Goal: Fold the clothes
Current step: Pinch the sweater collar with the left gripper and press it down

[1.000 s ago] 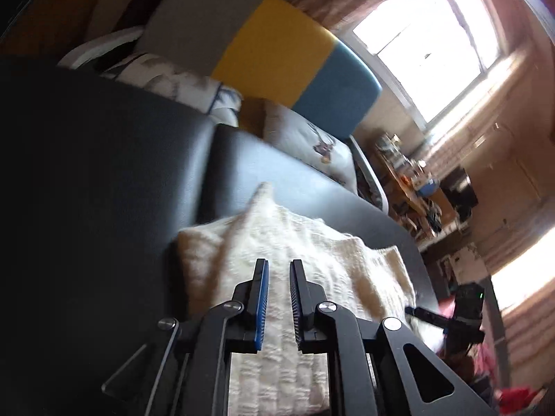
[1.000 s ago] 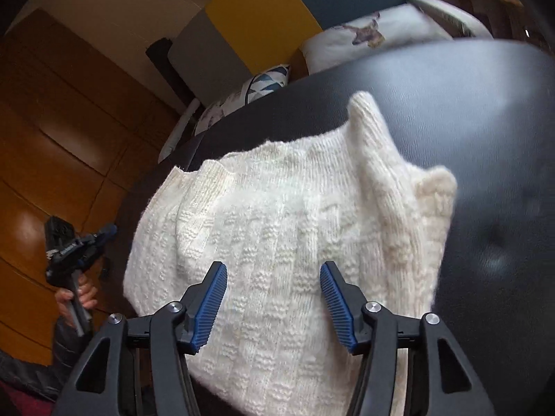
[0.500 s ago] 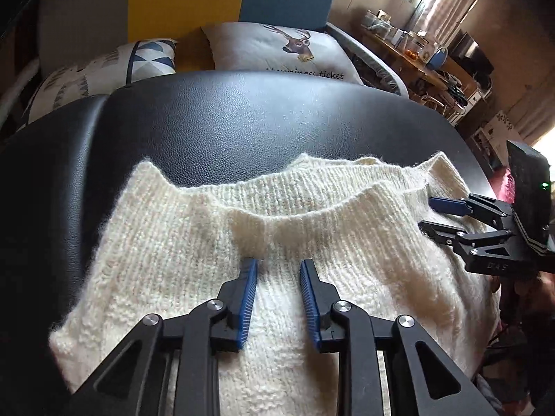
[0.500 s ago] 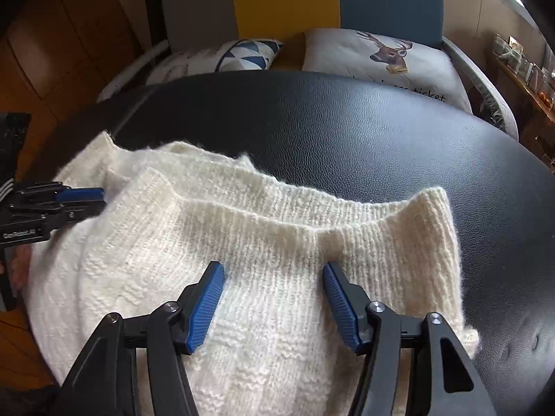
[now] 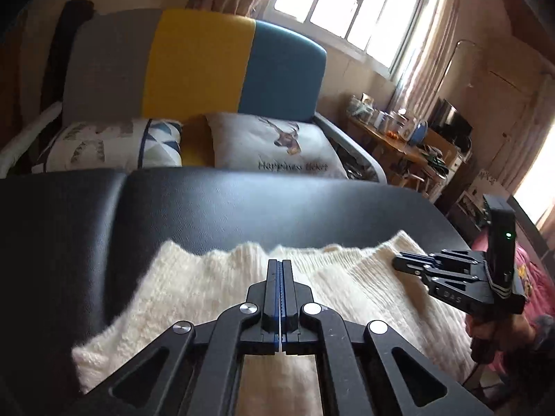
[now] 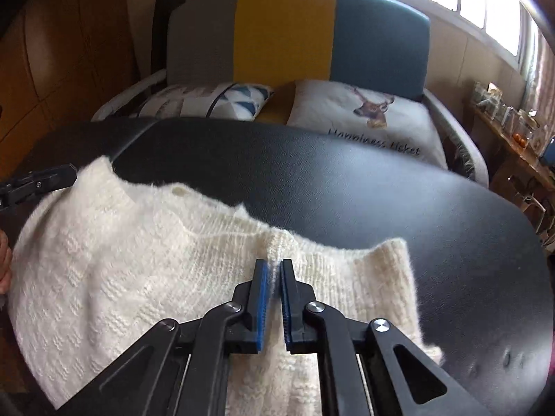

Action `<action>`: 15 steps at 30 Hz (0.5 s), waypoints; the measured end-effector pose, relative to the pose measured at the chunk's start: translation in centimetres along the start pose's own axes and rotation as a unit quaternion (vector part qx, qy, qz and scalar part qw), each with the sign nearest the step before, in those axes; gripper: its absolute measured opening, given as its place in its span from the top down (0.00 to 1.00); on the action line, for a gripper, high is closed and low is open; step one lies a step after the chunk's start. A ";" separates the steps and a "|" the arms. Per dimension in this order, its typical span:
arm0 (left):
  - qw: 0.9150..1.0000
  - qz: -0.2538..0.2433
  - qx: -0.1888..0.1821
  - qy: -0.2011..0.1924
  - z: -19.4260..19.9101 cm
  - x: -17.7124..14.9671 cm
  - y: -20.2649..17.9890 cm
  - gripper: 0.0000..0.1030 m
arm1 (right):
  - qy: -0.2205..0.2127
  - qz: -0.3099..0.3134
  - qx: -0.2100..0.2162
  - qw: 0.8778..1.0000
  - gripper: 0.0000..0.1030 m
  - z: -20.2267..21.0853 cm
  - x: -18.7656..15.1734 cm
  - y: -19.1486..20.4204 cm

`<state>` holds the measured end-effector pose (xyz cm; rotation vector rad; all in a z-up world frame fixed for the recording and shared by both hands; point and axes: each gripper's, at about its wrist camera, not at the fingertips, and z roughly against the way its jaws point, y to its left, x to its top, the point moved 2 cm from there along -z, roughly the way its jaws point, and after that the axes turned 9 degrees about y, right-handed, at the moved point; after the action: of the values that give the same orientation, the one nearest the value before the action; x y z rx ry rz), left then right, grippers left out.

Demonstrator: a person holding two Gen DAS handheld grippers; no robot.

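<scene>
Behind the black worktop (image 6: 347, 187), mid-frame, stood a grey, yellow and blue sofa (image 6: 295, 34) with a deer-print cushion (image 6: 367, 118), and a window (image 5: 350, 3) glowed upper right.

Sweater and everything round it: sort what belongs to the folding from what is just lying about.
Job: sweater; left gripper; right gripper; black table.
Lying about: deer cushion; triangle cushion; sofa; cluttered side table.
</scene>
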<state>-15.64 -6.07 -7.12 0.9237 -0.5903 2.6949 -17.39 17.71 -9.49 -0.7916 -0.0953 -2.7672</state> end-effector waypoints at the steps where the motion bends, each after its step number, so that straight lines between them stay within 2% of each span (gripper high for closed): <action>1: 1.000 0.005 0.006 0.001 -0.7 0.5 0.4 1.00 | -0.001 -0.008 -0.007 1.000 0.94 -0.3 0.2 -0.5; 3: 1.000 0.006 0.024 0.014 -2.5 0.9 0.9 1.00 | 0.008 -0.021 -0.024 0.999 0.95 -1.5 0.4 -1.2; 6: 0.998 0.014 0.038 0.056 -5.4 0.2 1.6 1.00 | 0.033 -0.045 -0.038 0.998 0.95 -4.2 -0.1 -2.4; 9: 0.998 0.022 0.021 0.059 -4.6 0.2 1.8 1.00 | 0.038 -0.052 -0.034 0.997 0.95 -4.8 -0.5 -2.8; 12: 0.998 0.012 0.005 0.065 -2.6 0.7 1.6 1.00 | 0.041 -0.063 -0.001 0.997 0.93 -4.2 -0.5 -3.4; 14: 0.997 -0.006 0.011 0.079 -1.7 0.5 1.4 0.99 | 0.026 -0.078 0.033 0.996 0.87 -2.8 -0.5 -3.5; 15: 0.996 -0.013 0.014 0.088 -1.5 0.2 1.4 0.99 | 0.017 -0.085 0.050 0.995 0.82 -2.0 -0.5 -3.4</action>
<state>-17.08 -6.64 -8.43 0.6854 -0.5027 2.7304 -18.95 20.87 -11.43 -0.7410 -0.3067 -2.9074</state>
